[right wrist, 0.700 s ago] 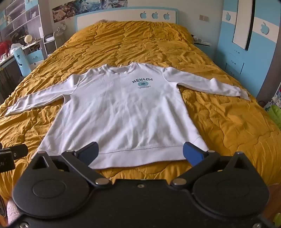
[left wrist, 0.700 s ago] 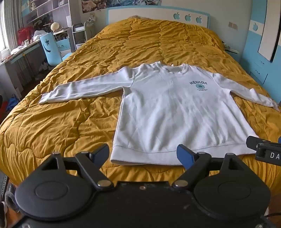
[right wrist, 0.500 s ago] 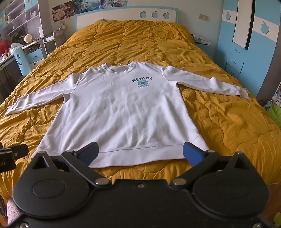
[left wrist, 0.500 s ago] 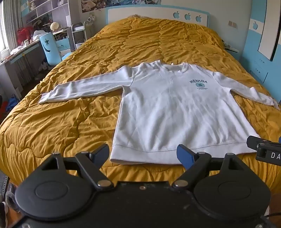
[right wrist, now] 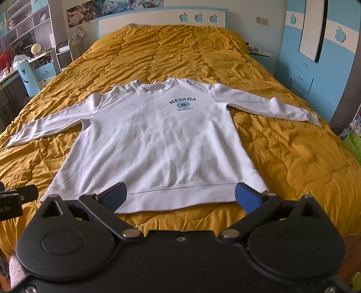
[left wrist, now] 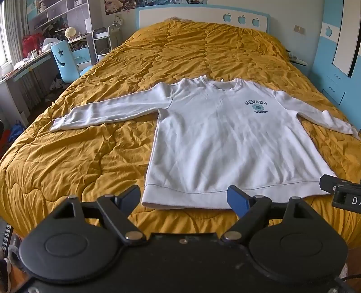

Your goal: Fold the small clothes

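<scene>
On the yellow quilt (left wrist: 90, 157) the sweatshirt (left wrist: 225, 144) lies flat, print up, hem nearest me, sleeves spread left and right. Since a moment ago it hasn't moved; I've only crept slightly closer to the hem. My left gripper (left wrist: 183, 198) hangs near the hem's left corner, my right gripper (right wrist: 180, 195) over the hem toward its right corner, both with jaws wide and nothing between them. I judge no fold has begun; the next move is probably picking an edge or sleeve to take. Beyond: headboard (right wrist: 158, 19), desk (left wrist: 27, 65) far left.
</scene>
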`<state>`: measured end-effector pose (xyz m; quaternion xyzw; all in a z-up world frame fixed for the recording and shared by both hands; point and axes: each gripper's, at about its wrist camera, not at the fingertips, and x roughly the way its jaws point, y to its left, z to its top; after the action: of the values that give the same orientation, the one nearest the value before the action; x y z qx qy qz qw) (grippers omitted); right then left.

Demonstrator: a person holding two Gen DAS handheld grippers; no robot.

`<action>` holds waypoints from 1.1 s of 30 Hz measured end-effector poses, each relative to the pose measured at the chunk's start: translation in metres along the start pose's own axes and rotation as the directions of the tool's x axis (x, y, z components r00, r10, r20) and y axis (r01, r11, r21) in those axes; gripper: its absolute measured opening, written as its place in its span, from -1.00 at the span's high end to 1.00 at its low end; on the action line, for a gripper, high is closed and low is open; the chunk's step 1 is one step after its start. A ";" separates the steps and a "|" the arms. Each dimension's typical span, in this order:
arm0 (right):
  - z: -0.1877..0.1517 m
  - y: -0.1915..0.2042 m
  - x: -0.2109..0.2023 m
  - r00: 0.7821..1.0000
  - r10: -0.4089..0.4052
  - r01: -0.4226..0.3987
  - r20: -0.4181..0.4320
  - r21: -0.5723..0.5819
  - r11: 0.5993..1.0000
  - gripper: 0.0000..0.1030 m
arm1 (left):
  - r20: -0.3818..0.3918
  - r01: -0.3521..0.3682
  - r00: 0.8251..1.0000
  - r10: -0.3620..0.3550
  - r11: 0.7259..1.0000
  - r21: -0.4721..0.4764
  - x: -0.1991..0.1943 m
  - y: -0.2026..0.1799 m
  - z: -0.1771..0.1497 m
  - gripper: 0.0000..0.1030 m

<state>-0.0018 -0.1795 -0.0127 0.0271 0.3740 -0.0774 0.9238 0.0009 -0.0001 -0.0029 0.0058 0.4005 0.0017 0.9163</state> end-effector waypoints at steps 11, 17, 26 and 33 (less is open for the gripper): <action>0.002 -0.001 -0.001 1.000 0.003 -0.003 0.000 -0.001 1.000 -1.00 | 0.000 -0.001 1.000 0.001 1.000 0.000 -0.001 0.003 0.000 -0.67; 0.001 -0.003 -0.002 1.000 0.000 0.000 0.002 0.000 1.000 -1.00 | -0.001 -0.003 1.000 0.003 1.000 0.002 -0.001 0.003 -0.002 -0.67; 0.000 -0.002 -0.002 1.000 0.002 -0.002 0.004 -0.005 1.000 -1.00 | -0.001 -0.003 1.000 0.003 1.000 0.008 -0.001 -0.001 0.000 -0.67; 0.004 -0.001 -0.007 1.000 0.000 0.000 0.002 -0.007 1.000 -1.00 | 0.000 -0.005 1.000 0.005 1.000 0.005 -0.001 -0.002 0.000 -0.67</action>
<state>-0.0043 -0.1799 -0.0052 0.0237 0.3735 -0.0762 0.9242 0.0003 -0.0016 -0.0024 0.0092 0.4007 0.0027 0.9162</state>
